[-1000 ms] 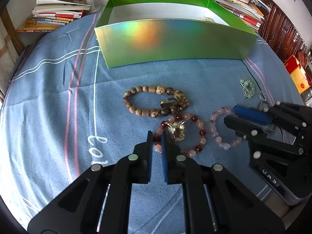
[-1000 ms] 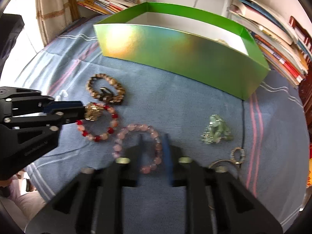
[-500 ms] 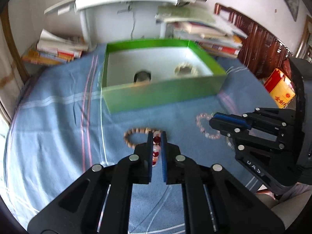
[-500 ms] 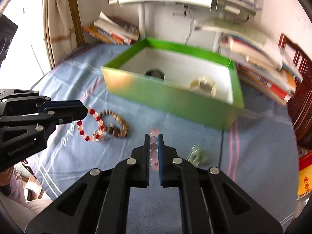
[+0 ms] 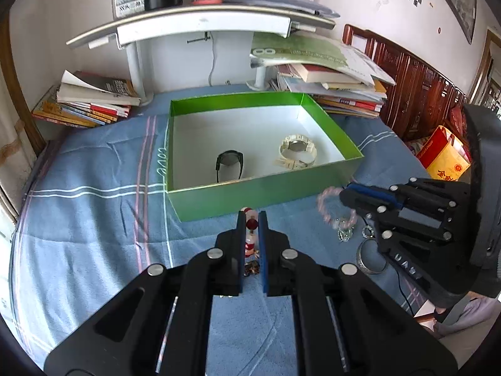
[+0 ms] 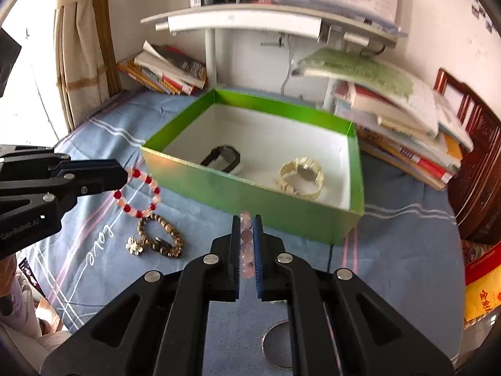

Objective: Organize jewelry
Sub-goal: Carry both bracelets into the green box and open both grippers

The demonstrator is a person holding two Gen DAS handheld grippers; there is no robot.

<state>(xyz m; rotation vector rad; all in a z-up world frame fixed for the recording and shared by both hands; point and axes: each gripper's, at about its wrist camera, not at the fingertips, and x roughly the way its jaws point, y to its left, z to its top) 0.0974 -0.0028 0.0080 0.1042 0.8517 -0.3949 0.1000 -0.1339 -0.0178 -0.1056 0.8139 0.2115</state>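
I am carrying both bracelets toward the green box (image 6: 250, 194), the left gripper (image 5: 251, 219) pinching the red-and-pink bracelet (image 6: 137, 192) and the right gripper (image 6: 246, 228) clamping the pink bracelet (image 5: 332, 208), and next I judge each needs positioning over the rim before releasing.

Both bracelets now off the bed: left hand-held gripper (image 5: 251, 224) lifted red-and-pink bracelet (image 6: 139, 192), right hand-held gripper (image 6: 246, 230) lifted pink bracelet (image 5: 332, 208), both raised near green box (image 5: 250, 194).
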